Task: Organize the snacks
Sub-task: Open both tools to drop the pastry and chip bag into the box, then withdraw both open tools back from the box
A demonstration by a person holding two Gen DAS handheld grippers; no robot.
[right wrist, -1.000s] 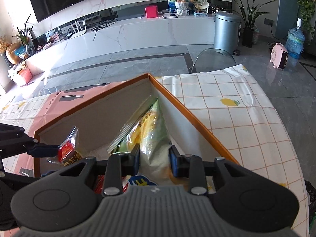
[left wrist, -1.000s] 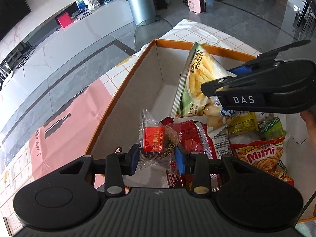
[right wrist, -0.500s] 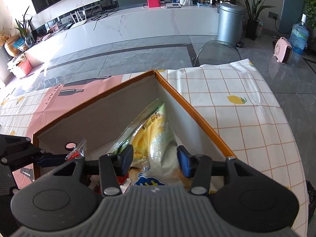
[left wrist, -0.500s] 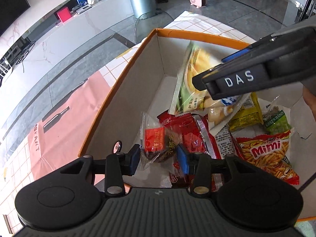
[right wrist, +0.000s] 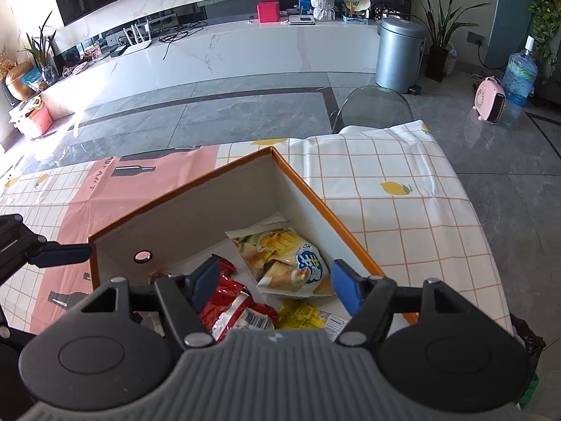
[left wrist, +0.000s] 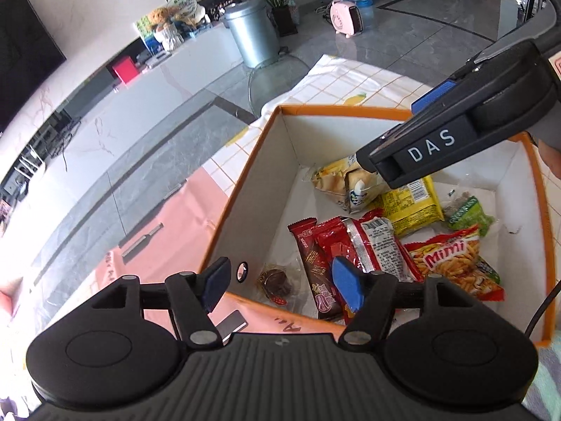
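An orange-rimmed cardboard box [left wrist: 242, 189] [right wrist: 196, 189] holds several snack packs. In the left wrist view my left gripper [left wrist: 280, 280] is open and empty above the box's near corner. Below it lies a small clear packet with a dark cookie [left wrist: 275, 280], next to red wafer packs [left wrist: 336, 242], a Mimi stick pack [left wrist: 452, 259], a yellow pack [left wrist: 410, 203] and a green pack [left wrist: 470, 210]. My right gripper [right wrist: 275, 286] [left wrist: 424, 140] is open and empty above the box. The pale yellow chip bag [right wrist: 284, 256] [left wrist: 343, 182] lies flat in the far corner.
The box stands on a table with a checked lemon-print cloth [right wrist: 403, 189] and a pink mat [right wrist: 98, 189]. A clear chair back [right wrist: 371, 108] stands beyond the table's far edge. A grey bin [right wrist: 399, 52] and a pink heater [right wrist: 489, 101] stand on the floor.
Both grippers have opened and lifted. The left one let go of the small clear packet, the right one let go of the chip bag. Both snacks now lie in the box.
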